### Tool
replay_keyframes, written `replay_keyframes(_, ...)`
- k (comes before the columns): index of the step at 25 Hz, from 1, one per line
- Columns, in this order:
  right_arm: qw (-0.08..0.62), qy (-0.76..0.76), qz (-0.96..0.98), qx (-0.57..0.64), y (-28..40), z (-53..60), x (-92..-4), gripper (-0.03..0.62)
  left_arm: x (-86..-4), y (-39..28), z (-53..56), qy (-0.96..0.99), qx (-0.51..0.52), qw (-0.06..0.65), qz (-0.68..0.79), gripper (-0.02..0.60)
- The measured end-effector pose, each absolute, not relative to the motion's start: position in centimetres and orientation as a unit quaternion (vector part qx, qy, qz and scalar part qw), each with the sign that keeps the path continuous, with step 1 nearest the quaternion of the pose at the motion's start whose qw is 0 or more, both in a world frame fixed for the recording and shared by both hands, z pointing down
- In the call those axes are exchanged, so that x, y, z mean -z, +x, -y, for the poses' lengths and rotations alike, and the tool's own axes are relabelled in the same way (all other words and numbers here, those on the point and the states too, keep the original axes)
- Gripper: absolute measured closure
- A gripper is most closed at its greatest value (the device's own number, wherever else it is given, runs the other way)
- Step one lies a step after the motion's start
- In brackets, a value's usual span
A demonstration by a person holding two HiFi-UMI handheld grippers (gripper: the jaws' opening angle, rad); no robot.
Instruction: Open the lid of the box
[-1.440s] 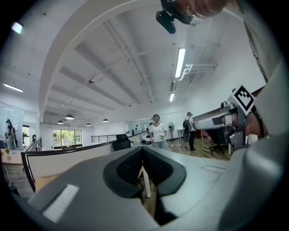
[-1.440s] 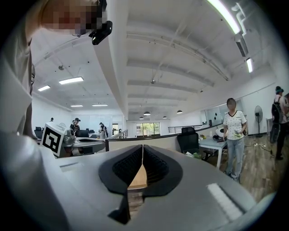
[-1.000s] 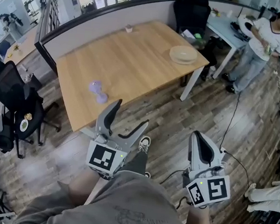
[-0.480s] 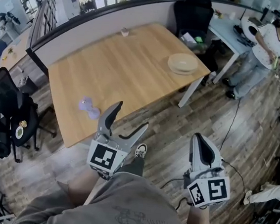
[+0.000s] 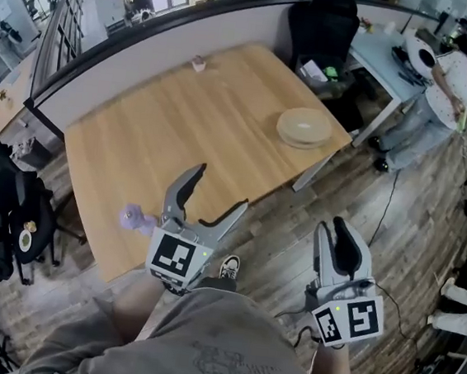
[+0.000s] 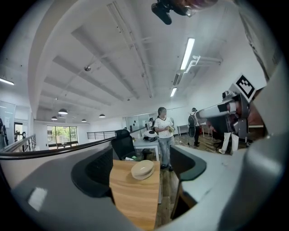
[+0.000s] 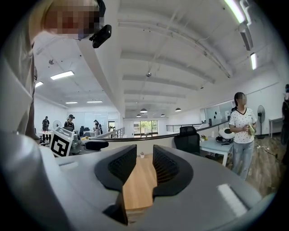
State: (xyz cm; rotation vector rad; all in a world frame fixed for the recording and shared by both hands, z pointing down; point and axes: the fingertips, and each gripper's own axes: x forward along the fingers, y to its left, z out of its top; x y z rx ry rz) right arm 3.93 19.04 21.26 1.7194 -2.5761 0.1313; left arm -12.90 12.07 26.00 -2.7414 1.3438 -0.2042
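Round beige box: judged light, rigid; grip at lid rim. Left claw wide, empty; right claw just opened narrowly, empty.

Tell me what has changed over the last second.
The person has closed in on the table: in the head view its near edge has come down to the left claw, with the purple object now beside it. The right claw has just been opening, nothing between its jaws. The left claw stays wide open and empty; the round beige box sits untouched.
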Motion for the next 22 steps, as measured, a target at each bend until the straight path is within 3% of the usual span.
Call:
replay_keyframes(12,0.044,0.558,0.827,-0.045,3.1,-10.6,-22.3,0.497,-28.2,-14.0,-3.3,-0.900,0.089,0.042,-0.424,0.187)
replay_keyframes(22,0.045,0.533,0.842,-0.066,5.0,-4.9,-24.4,0.497,-30.7,-10.4,1.6,-0.910,0.106,0.039,-0.399,0.187)
